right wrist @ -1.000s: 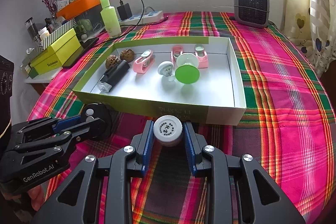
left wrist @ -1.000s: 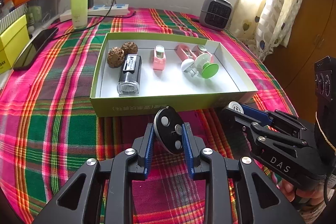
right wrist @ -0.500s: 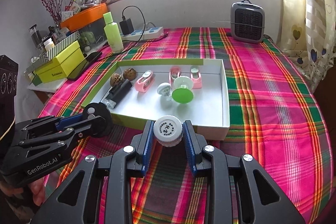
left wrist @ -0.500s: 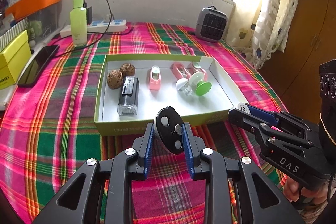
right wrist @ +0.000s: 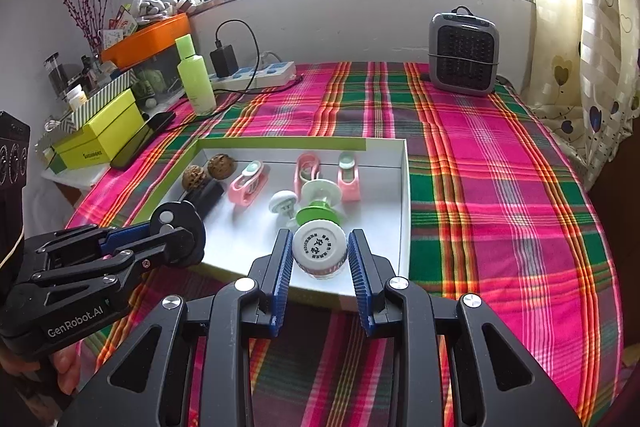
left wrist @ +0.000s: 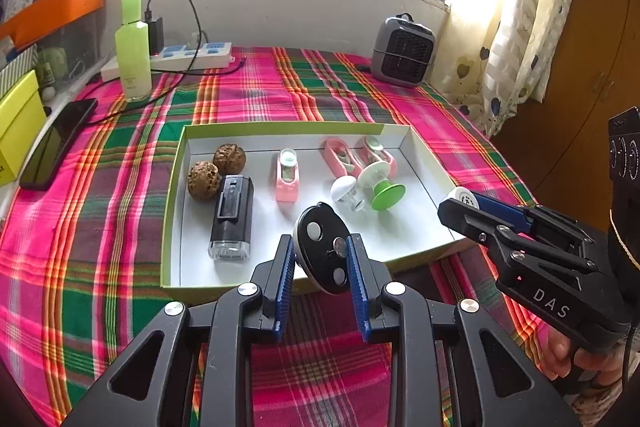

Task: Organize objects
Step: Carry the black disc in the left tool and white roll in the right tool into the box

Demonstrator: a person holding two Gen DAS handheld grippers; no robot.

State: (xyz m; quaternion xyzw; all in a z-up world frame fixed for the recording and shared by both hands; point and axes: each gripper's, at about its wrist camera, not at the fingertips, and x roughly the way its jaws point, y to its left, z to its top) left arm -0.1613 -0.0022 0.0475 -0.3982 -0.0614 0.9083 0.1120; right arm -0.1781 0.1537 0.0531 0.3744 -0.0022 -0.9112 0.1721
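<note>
Disc (left wrist: pixel 323 250) in left tool (left wrist: pixel 321 262); jar (right wrist: pixel 319 250), seemingly, in right (right wrist: pixel 319 256).

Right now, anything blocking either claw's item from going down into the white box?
Nothing visible. The left claw grips a black disc and the right claw a white-capped jar, both above the near wall of the box. The bare floor just past that wall is free; the green-and-white spool lies further in.

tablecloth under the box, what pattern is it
Pink, green and orange plaid tablecloth; the right wrist view shows it best.
</note>
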